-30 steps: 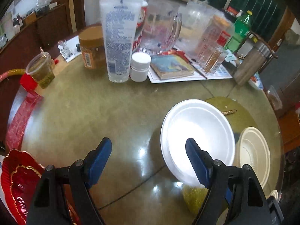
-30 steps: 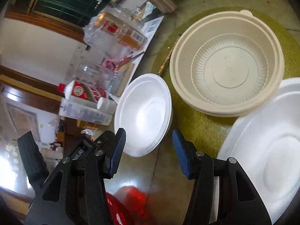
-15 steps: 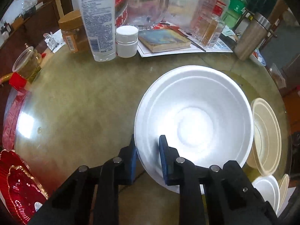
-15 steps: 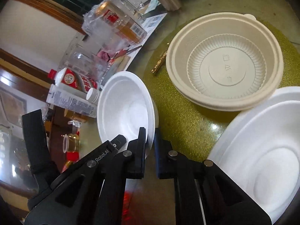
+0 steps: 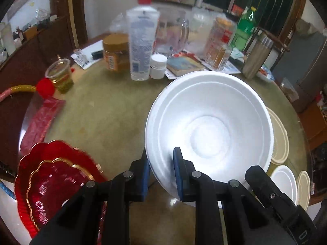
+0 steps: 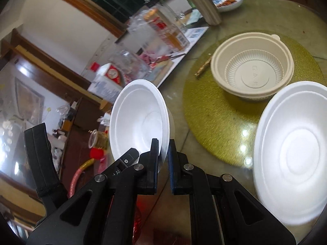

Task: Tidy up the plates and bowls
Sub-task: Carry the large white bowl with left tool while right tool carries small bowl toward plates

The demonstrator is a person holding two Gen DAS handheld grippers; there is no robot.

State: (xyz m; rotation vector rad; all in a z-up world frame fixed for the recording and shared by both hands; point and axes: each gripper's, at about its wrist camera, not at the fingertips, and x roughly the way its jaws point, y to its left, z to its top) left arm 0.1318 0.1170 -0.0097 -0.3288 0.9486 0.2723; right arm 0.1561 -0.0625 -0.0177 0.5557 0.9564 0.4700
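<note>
My left gripper point(image 5: 161, 169) is shut on the near rim of a white foam bowl point(image 5: 210, 134) and holds it tilted above the table. The same bowl shows in the right wrist view point(image 6: 139, 120), where my right gripper point(image 6: 163, 159) is shut on its rim too. A second white foam bowl point(image 6: 292, 153) sits at the right on the gold round mat point(image 6: 220, 122). A beige plastic bowl point(image 6: 252, 65) rests on the mat behind it; it also shows in the left wrist view point(image 5: 279, 136).
Red scalloped plates point(image 5: 51, 181) lie at the near left. Bottles, a glass jug point(image 5: 173, 32), a jar point(image 5: 115, 53), a book point(image 5: 184, 65) and a steel flask point(image 5: 257, 55) crowd the far side. A plastic cup point(image 5: 59, 75) stands at left. Small lids point(image 5: 286, 181) lie at right.
Both grippers closed on the white foam bowl's rim about half a second ago. The bowl has since been lifted off the table and tilted up.
</note>
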